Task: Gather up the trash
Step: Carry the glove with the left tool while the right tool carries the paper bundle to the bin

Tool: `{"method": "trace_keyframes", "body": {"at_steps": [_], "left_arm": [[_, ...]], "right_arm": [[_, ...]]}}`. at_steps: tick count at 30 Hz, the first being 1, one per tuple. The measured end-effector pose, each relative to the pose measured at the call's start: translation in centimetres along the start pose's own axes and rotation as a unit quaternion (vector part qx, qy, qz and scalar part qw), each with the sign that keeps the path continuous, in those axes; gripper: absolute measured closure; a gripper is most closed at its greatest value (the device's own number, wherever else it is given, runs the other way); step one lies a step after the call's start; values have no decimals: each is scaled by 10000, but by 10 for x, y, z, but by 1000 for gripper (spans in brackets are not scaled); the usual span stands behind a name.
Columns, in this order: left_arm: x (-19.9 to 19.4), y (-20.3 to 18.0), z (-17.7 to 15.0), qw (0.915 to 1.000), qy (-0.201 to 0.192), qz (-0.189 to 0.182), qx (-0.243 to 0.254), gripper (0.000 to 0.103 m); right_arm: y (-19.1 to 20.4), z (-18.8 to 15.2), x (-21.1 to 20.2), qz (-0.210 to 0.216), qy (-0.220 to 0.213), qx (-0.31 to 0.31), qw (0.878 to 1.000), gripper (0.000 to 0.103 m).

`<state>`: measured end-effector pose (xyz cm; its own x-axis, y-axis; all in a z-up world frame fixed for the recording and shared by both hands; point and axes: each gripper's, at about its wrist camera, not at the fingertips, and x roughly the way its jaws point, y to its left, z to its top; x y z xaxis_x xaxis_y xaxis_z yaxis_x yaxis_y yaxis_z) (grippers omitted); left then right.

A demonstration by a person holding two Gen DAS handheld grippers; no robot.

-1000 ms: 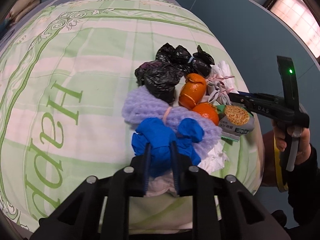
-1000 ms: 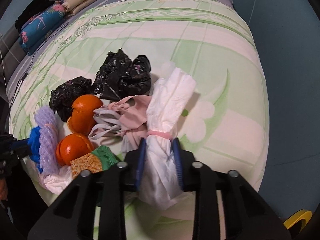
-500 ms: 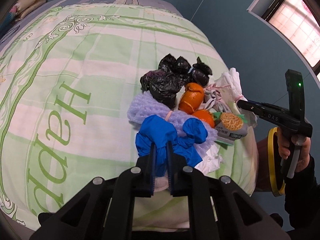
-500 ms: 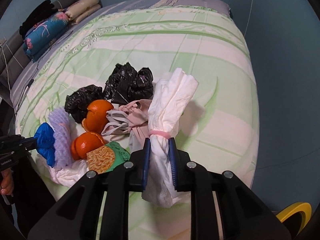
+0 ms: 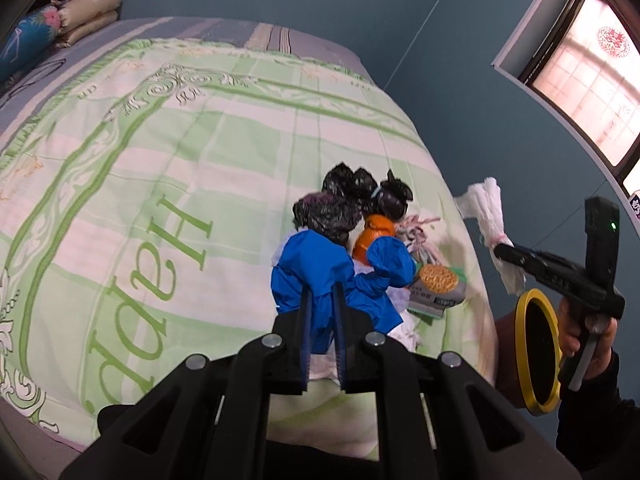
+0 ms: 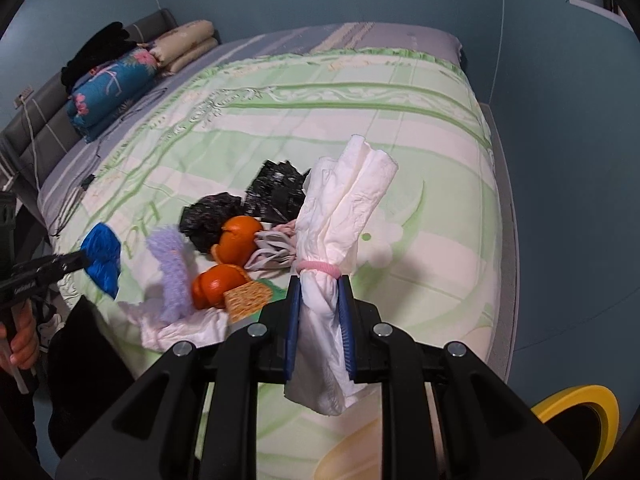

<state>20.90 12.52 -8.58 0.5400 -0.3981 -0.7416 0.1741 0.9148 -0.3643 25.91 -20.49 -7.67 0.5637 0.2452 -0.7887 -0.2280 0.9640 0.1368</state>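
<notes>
From the left wrist, the left gripper (image 5: 321, 322) is clamped on the blue bag (image 5: 316, 272), lifted clear of the bed (image 5: 160, 160). From the right wrist, the right gripper (image 6: 320, 324) pinches the white bundle (image 6: 340, 216) below its pink band, seemingly bound for the yellow-rimmed bin (image 6: 576, 412) (partly hidden).

Lying on the bed (image 6: 420, 128) are two orange peels (image 6: 236, 236) (image 6: 214, 284), two crumpled black bags (image 6: 210, 220) (image 6: 276, 192), one purple foam net (image 6: 172, 268) and one snack packet (image 6: 248, 298) (the blue (image 5: 316, 276) and white (image 6: 340, 224) bundles, one each, are hanging in grippers).
</notes>
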Motion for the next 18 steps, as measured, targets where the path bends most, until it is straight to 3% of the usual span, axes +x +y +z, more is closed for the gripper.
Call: {"method": "trace_keyframes", "body": {"at_steps": [18], "left_arm": [[-35,-55,13,9967,-797,-69,160,94]], "right_arm": [[-9,-23,-79,232,-662,69,9975,86]]}}
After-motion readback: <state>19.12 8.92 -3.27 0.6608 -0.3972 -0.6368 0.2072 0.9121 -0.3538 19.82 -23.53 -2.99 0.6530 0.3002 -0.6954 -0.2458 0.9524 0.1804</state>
